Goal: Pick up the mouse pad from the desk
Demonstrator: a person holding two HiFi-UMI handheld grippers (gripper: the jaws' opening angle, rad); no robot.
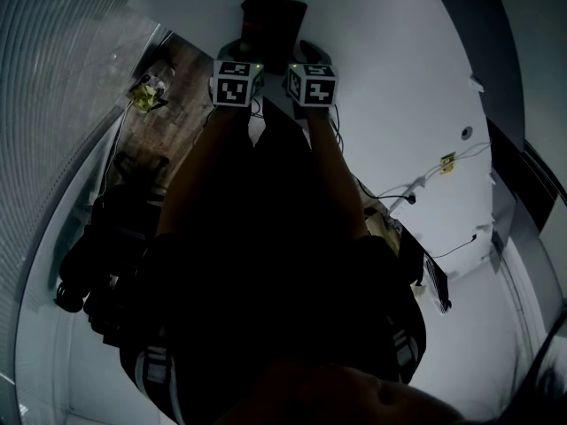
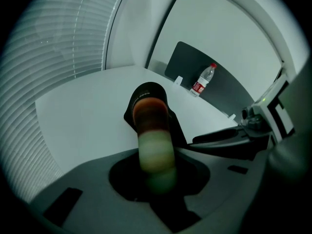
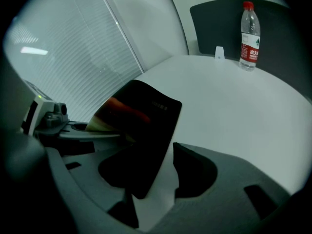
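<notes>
Within the left gripper [image 2: 155,167], mouse pad [image 2: 152,126]: dark back, seemingly orange-green face.

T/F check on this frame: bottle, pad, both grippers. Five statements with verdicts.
1. The water bottle stands upright on the desk. True.
2. The mouse pad lies flat on the desk. False: it is tilted up off the surface.
3. The right gripper is clamped on the pad. False: its jaws stand apart, with bare desk showing beside the pad.
4. The pad sits between the jaws of the left gripper. True.
5. The bottle's cap is blue. False: it is red.
</notes>
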